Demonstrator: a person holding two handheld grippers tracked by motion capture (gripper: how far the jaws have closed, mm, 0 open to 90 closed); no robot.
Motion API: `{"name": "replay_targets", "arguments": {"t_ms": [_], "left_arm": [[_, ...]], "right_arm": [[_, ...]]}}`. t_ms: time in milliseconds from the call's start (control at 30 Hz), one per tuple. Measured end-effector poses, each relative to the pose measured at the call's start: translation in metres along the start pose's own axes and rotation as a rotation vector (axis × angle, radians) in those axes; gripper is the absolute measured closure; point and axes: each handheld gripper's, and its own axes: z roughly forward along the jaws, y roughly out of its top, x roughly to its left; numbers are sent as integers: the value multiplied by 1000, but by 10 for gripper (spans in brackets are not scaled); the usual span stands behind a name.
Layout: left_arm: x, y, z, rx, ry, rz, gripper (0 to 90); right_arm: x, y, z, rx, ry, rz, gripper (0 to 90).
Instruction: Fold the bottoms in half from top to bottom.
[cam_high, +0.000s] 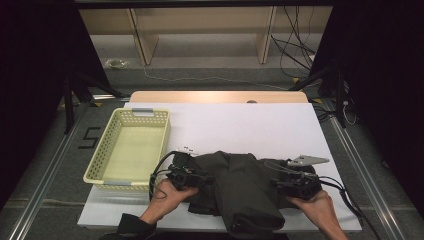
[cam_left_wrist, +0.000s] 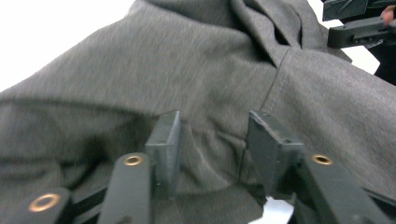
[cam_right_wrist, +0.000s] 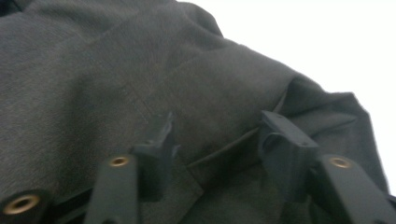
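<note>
The dark grey garment (cam_high: 240, 190) lies bunched on the white table (cam_high: 260, 125), to the right of the yellow basket (cam_high: 131, 150) and at the table's near edge. The left gripper (cam_high: 197, 178) sits at the garment's side nearest the basket; the right gripper (cam_high: 285, 184) sits at the garment's far side from the basket. In the left gripper view the jaws stand apart, with cloth lying between them but not pinched. The right gripper view gives the same reading: jaws apart over a fold, pads clear of the fabric. Judgement: one gripper at each end allows the cloth to be gathered evenly. The basket is empty and stands beside the garment, the probable destination.
</note>
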Motion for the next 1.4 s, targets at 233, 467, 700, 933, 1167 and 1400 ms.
{"name": "replay_targets", "arguments": {"t_ms": [233,467,700,933,1167,1400], "left_arm": [[-5,-9,2,32,34,-46,401],[-4,-15,11,70,65,-99,304],[-5,-16,13,67,49,-126,284],[-6,-16,20,69,-5,-168,286],[-7,-11,29,62,-36,-169,325],[0,-5,32,50,-86,-155,709]], "right_arm": [[9,-6,6,37,-19,34,359],[16,-12,13,91,-49,66,316],[18,-18,23,153,-59,90,280],[21,-20,30,180,-39,98,292],[21,-19,36,196,4,115,335],[20,-16,41,192,77,154,529]]}}
